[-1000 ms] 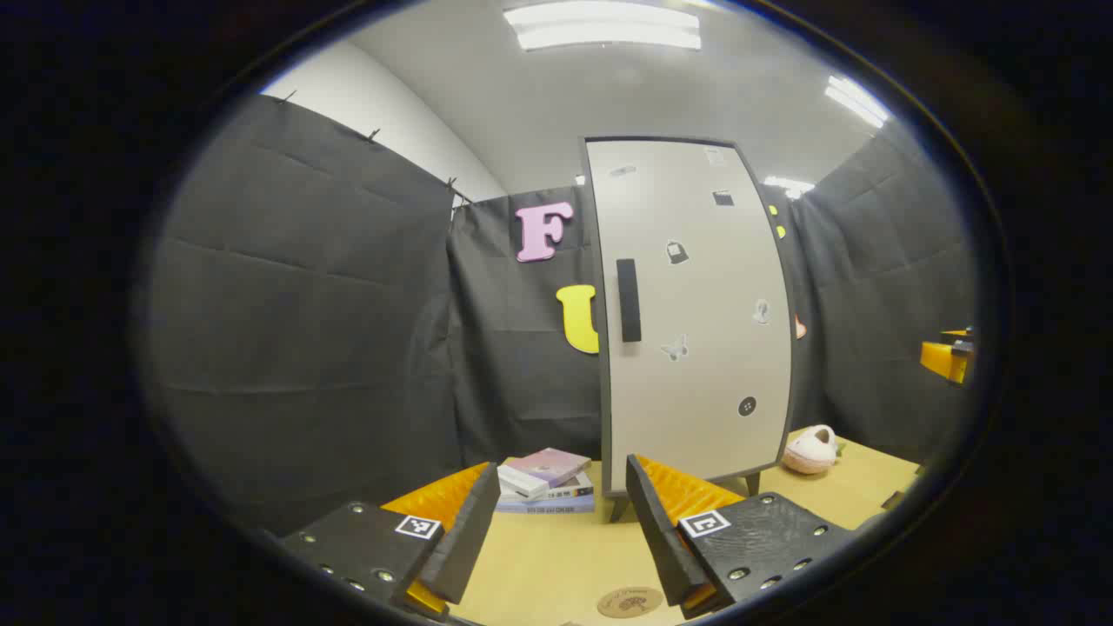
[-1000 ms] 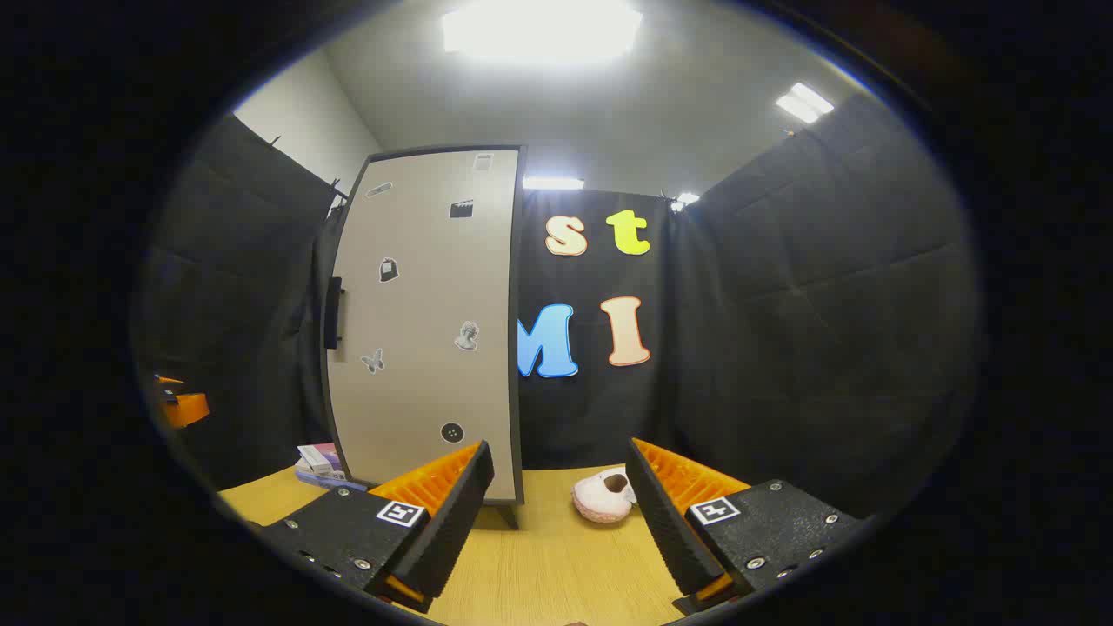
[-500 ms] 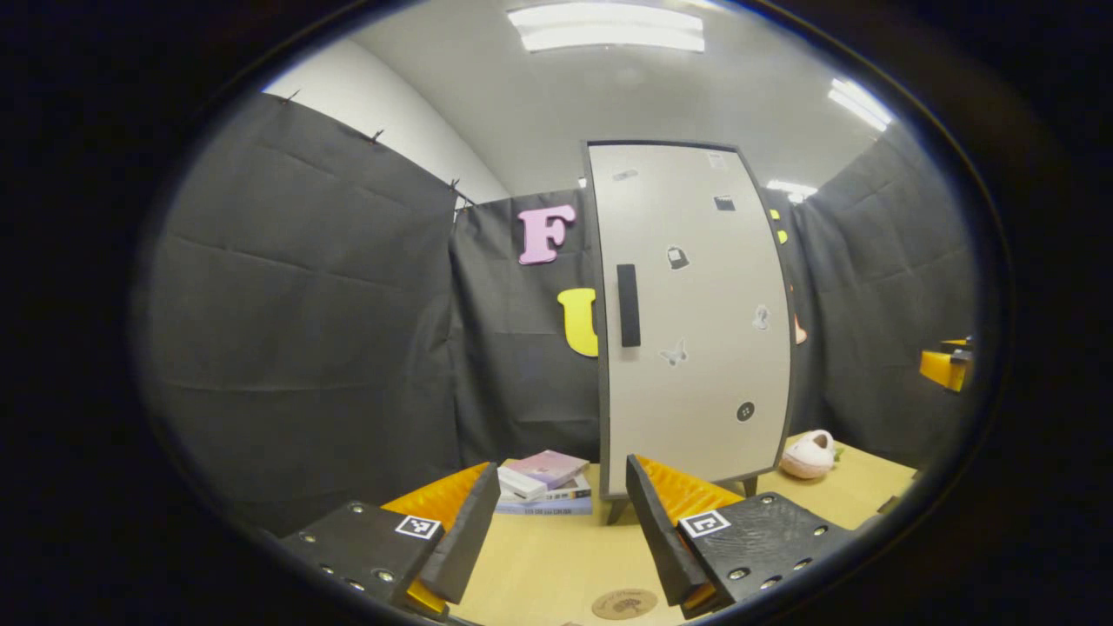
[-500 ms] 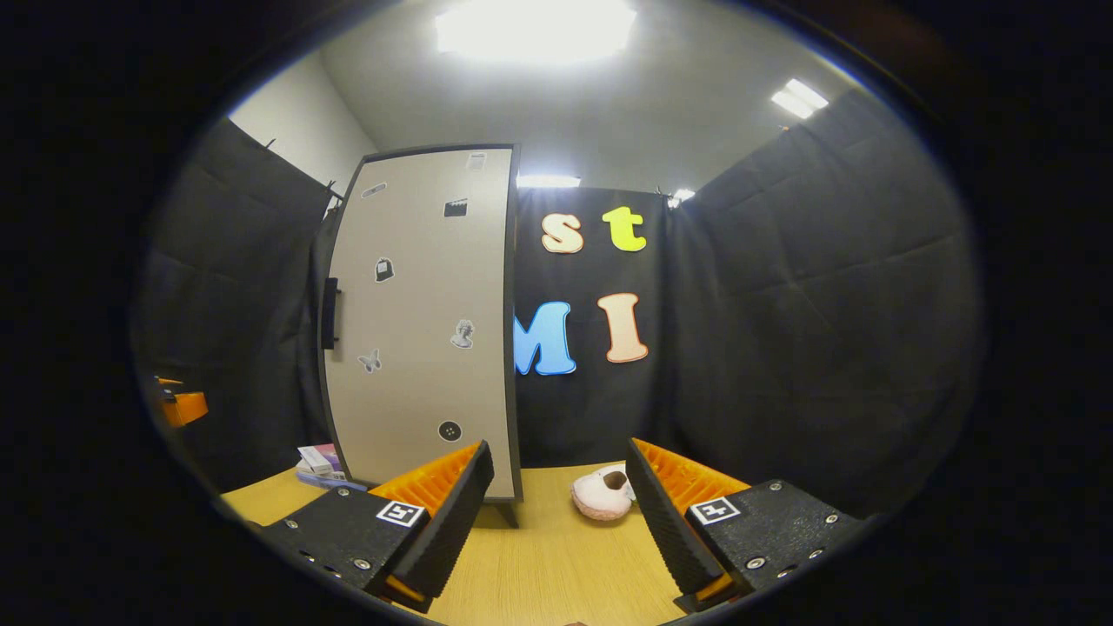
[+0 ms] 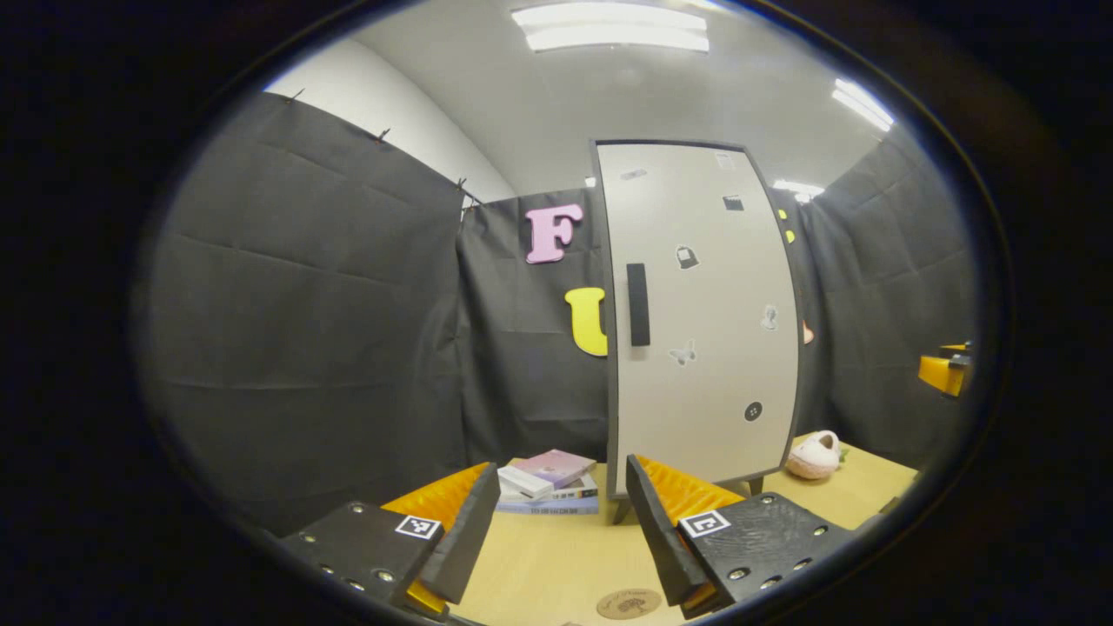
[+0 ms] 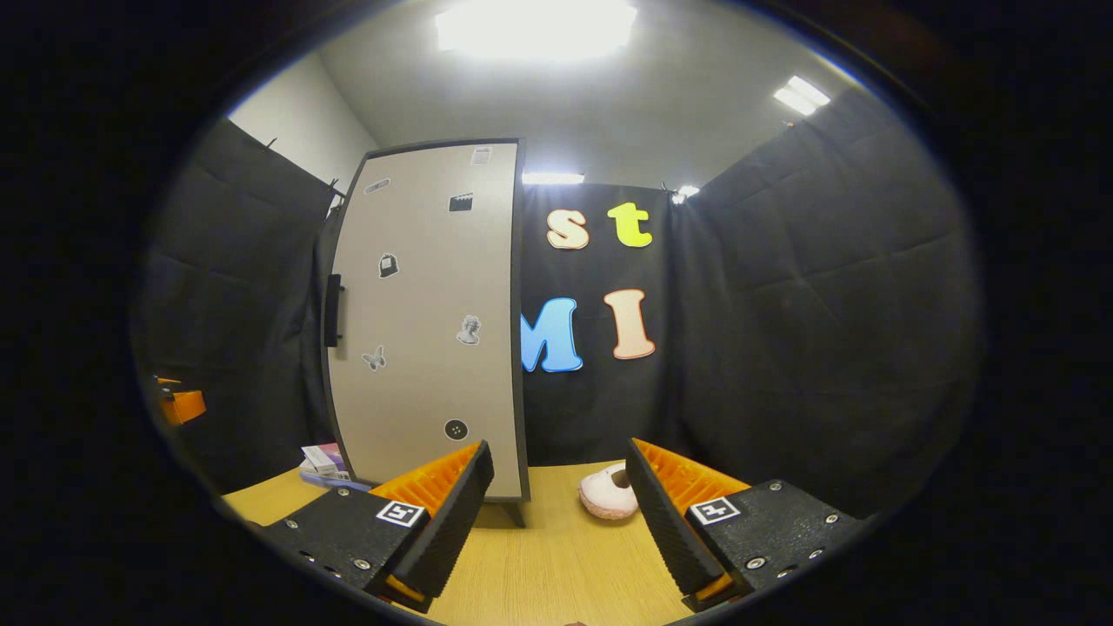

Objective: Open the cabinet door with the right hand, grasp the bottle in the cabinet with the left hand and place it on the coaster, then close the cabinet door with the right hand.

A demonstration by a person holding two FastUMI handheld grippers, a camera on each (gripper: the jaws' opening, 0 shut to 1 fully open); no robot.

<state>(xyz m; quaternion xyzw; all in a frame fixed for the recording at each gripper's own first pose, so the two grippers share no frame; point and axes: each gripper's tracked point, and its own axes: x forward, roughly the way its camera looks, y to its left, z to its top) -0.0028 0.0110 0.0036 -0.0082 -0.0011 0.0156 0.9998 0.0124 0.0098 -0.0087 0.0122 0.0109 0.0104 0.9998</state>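
L gripper (image 5: 561, 530) and R gripper (image 6: 556, 513) are both hovering wide apart, holding nothing; cabinet door (image 5: 704, 313) is sitting closed at 12 o'clock, coaster (image 5: 628, 603) at 6.

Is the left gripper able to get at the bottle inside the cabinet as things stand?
Probably not. The cabinet door is shut, so no bottle is exposed, and the left gripper is open, back over the table.

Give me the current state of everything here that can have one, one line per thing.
cabinet door: closed, handle untouched.
left gripper: open, holding nothing, above the table.
right gripper: open, holding nothing, short of the cabinet.
coaster: flat on the table, nothing on it.
books: stacked left of the cabinet.
pink slipper: lying on the table, right of the cabinet.
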